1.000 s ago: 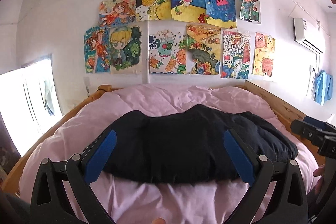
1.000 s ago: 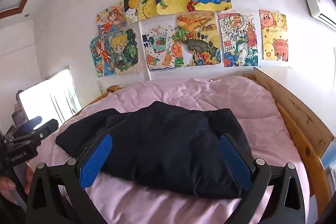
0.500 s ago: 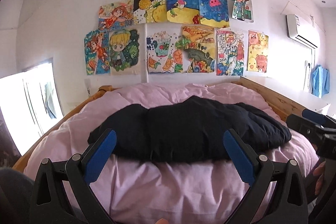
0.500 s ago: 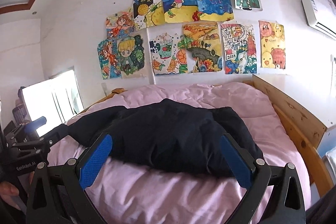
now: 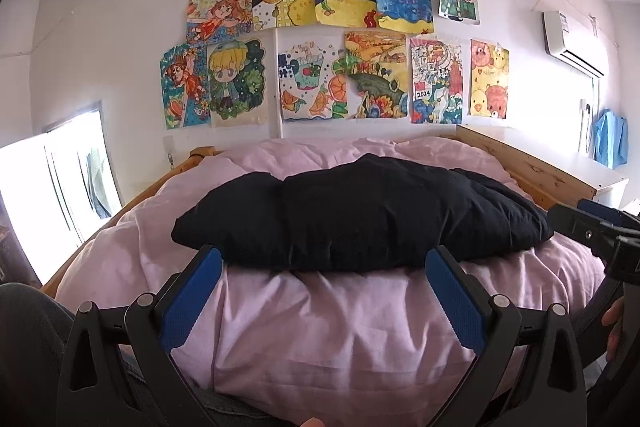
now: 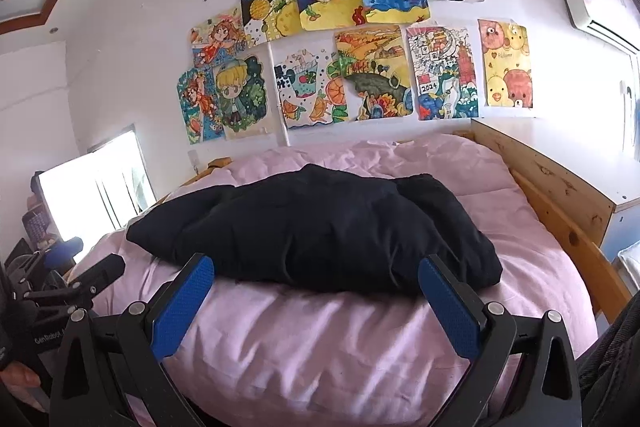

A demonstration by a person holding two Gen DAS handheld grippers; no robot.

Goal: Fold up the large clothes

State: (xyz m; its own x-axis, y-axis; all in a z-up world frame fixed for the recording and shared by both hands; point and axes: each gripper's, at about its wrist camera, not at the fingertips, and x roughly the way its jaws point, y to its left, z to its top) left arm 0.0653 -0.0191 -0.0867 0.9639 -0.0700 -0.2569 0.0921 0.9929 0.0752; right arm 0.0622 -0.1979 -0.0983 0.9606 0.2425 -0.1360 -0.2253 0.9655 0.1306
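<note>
Holding both claws wide open and empty, I look across the pale pink quilted bed cover (image 5: 320, 327) at the bulky black fabric garment (image 5: 360, 215) that I mean to fold. It lies in a soft, already bundled heap on the middle of the bed, its long axis running left to right across my view, square to the way my fingers point. My left gripper (image 5: 324, 291) has its blue-padded jaws spread far apart just short of the garment's near edge, not touching it; the cloth sits straight ahead and a little beyond the tips. My right gripper (image 6: 316, 291) stands the same way, jaws splayed, nothing between them, with the same near edge just past its pads.

From the left view the garment stretches further to the right, where a loose end trails toward the light wooden bed frame (image 5: 532, 171); from the right view the thicker lump lies ahead and the thin end tapers off to the left. I judge each claw about equally near to the near hem, the left one closer to the left end and the right one to the right end. Any further fold would call for pinching the two ends of that edge together. Bright children's drawings (image 5: 332, 43) cover the wall beyond.
</note>
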